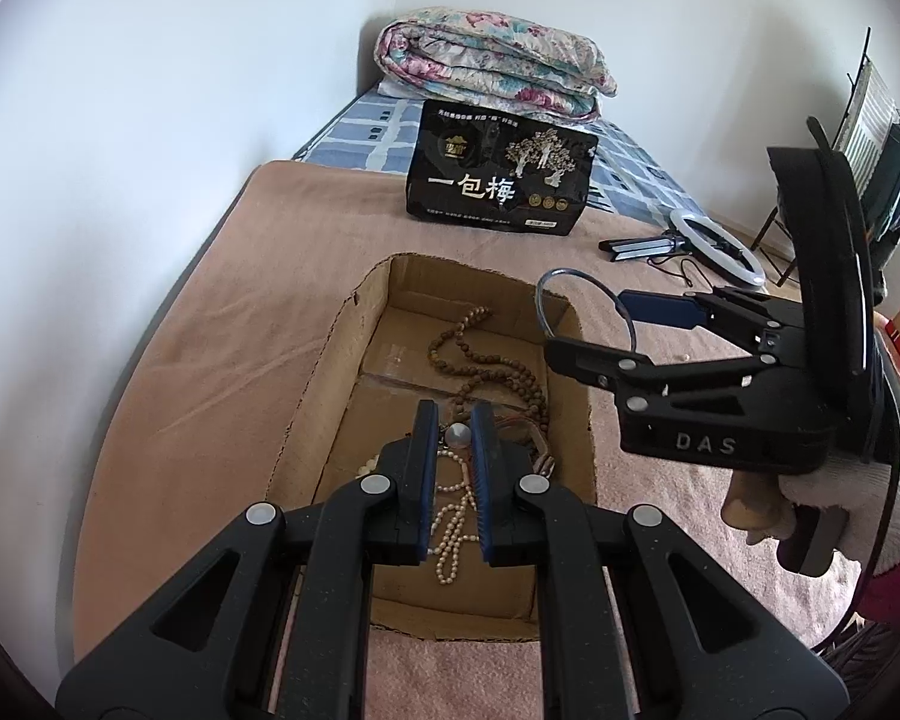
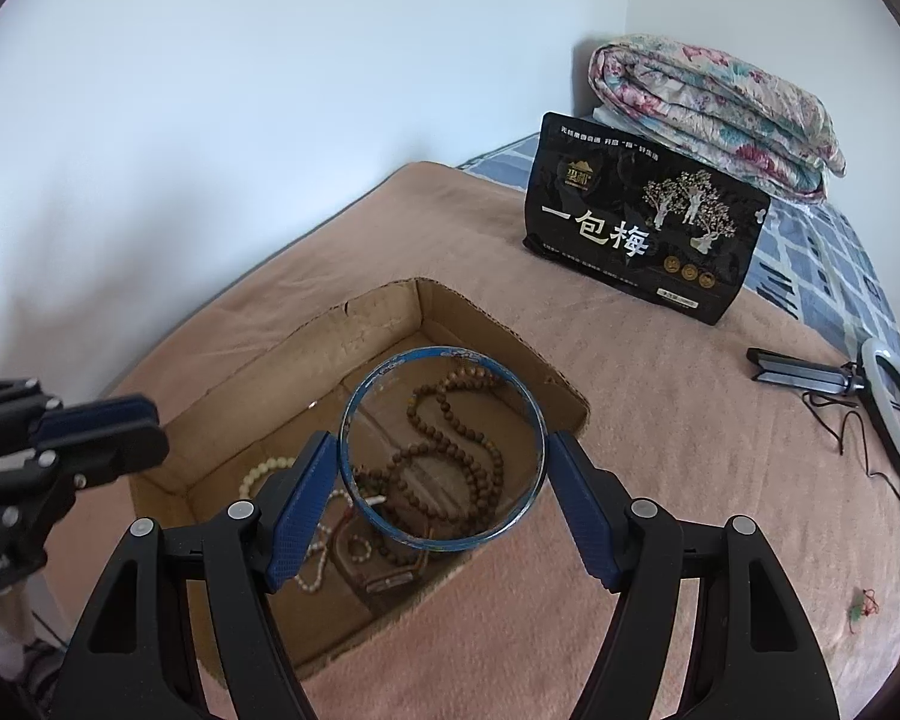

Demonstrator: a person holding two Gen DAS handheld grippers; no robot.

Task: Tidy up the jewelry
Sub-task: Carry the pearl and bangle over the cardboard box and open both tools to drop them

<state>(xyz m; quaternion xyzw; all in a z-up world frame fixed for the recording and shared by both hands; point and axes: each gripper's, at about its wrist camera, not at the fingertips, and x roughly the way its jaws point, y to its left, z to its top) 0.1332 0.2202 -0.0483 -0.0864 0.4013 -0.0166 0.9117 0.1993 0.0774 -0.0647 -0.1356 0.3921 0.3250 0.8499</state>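
An open cardboard box (image 1: 330, 372) (image 2: 258, 354) sits on a pink blanket. It holds a brown bead necklace (image 1: 480, 360) (image 2: 450, 450), a white pearl strand (image 1: 453, 516) (image 2: 312, 564) and a round pendant (image 1: 457, 435). My right gripper (image 2: 441, 456) (image 1: 588, 324) is shut on a blue bangle (image 2: 354, 402) (image 1: 570, 273) and holds it over the box's right edge. My left gripper (image 1: 455, 438) (image 2: 132, 432) hovers low over the box, its jaws a narrow gap apart and empty.
A black snack bag (image 1: 498, 180) (image 2: 642, 228) stands behind the box. A folded floral quilt (image 1: 492, 60) (image 2: 714, 102) lies at the back. A white ring light on a small tripod (image 1: 720, 246) (image 2: 894, 408) lies at the right.
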